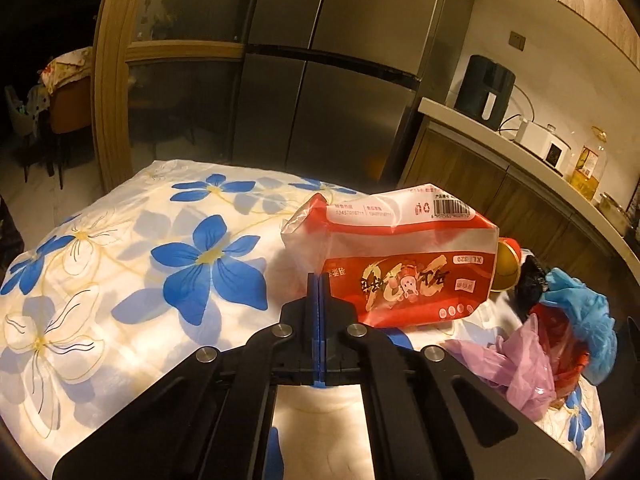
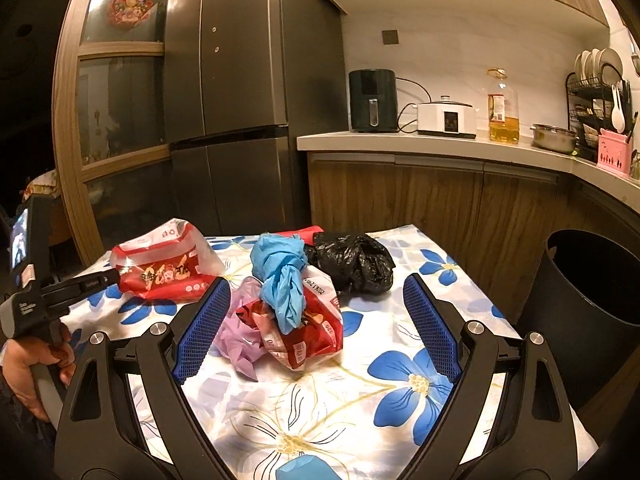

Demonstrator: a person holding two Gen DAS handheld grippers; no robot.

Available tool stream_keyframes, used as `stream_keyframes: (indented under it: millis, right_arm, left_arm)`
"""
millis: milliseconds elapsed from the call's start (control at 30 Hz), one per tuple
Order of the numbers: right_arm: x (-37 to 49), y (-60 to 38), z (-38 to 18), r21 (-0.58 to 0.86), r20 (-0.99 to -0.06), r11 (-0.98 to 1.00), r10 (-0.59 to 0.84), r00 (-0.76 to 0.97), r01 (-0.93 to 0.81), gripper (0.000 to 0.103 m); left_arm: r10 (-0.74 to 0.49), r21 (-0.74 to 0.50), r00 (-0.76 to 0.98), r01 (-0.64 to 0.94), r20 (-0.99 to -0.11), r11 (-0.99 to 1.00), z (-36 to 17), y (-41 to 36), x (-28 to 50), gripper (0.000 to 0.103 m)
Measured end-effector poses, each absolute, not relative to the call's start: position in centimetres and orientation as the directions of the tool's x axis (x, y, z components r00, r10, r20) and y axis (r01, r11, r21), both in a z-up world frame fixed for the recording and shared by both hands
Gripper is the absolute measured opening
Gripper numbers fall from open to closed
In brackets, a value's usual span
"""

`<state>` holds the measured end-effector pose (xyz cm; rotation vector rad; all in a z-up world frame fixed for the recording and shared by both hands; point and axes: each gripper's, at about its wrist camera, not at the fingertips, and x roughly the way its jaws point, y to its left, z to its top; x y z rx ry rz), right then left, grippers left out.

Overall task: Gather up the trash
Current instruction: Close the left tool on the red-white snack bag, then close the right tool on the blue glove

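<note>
A red and white plastic wrapper (image 1: 404,256) stands on the flowered tablecloth (image 1: 120,248); it also shows in the right wrist view (image 2: 164,268). My left gripper (image 1: 319,284) is shut, its tips at the wrapper's near left corner; whether it pinches the wrapper I cannot tell. A pile of trash lies mid-table: a blue plastic bag (image 2: 284,276), a crumpled red wrapper (image 2: 308,332), a pink bag (image 2: 236,332) and a black bag (image 2: 352,260). My right gripper (image 2: 316,320) is open, its jaws wide on either side of the pile.
A dark trash bin (image 2: 588,304) stands off the table's right edge. A kitchen counter (image 2: 432,142) with an air fryer, cooker and oil bottle runs behind. A steel fridge (image 2: 240,92) is at the back. A gold-lidded red can (image 1: 507,264) lies behind the wrapper.
</note>
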<state>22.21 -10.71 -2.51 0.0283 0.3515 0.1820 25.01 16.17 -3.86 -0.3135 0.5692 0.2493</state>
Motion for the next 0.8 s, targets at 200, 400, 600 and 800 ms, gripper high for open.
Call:
stream_keyframes:
  millis: [200, 400, 600, 800]
  right_arm:
    - [22.7, -11.3, -2.2, 0.069, -0.335, 0.983, 0.183, 0.924, -0.169, 0.087]
    - [24.2, -10.6, -1.9, 0.080, -0.334, 0.978, 0.209, 0.919, -0.193, 0.079]
    - [26.0, -9.4, -3.0, 0.062, -0.382, 0.975, 0.221, 0.897, -0.214, 0.053]
    - [26.3, -8.8, -3.6, 0.045, -0.410, 0.969, 0.241, 0.880, -0.244, 0.009]
  left_arm:
    - [0.159, -0.229, 0.843, -0.313, -0.513, 0.922, -2.3, 15.2, 22.4, 0.000]
    - [0.187, -0.222, 0.859, -0.323, -0.477, 0.920, -0.9, 13.9, 19.8, 0.000]
    - [0.169, -0.253, 0.859, -0.322, -0.484, 0.913, -0.9, 13.6, 18.6, 0.000]
    - [0.158, -0.262, 0.856, -0.318, -0.492, 0.911, -1.2, 13.6, 17.9, 0.000]
